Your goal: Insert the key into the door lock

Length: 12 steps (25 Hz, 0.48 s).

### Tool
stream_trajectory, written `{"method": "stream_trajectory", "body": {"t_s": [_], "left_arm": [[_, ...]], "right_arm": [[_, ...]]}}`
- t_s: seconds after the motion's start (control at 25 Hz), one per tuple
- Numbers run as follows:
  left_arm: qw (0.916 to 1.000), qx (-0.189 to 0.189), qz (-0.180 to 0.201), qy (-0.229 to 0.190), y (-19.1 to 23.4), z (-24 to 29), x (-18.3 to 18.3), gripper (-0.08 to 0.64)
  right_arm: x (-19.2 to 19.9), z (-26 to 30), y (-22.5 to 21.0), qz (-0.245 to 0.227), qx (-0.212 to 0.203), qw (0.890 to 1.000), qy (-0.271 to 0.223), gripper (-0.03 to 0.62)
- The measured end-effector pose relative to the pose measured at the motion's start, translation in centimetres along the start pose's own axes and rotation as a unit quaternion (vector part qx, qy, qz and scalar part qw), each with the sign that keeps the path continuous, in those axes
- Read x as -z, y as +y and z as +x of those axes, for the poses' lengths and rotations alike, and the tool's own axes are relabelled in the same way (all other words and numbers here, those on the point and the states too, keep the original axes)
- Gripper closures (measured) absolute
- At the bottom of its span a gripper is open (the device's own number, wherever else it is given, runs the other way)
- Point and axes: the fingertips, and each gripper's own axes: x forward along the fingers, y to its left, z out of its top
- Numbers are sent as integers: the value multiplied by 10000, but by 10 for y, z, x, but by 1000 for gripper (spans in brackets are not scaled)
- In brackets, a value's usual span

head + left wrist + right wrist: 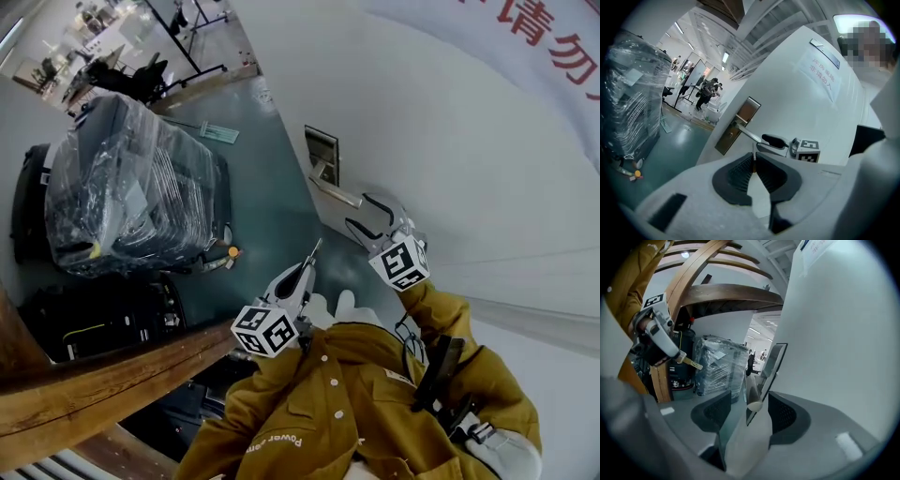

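White door (450, 141); teal floor (272, 187); key (692, 363) seemingly brass.

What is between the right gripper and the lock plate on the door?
The door handle. In the right gripper view its free end stands between the right gripper's open jaws, with the lock plate behind it.

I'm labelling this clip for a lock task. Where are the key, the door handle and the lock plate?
key (693, 363): right gripper view, on its brass blade.
door handle (747, 132): left gripper view, middle of the lever.
lock plate (725, 141): left gripper view, lower part of the plate.
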Motion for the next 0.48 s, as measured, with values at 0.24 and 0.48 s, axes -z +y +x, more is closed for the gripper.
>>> {"method": "stream_trajectory", "body": {"t_s": [0.24,0.48], "left_arm": [[9995,-10,-307,6,25,16,-5,534],[9958,134,-877,204,68,64,0,534]], "right_arm": [[9,25,-5,-152,19,9998,102,463],[9,28,-6,-184,-127,9997,116,468]]}}
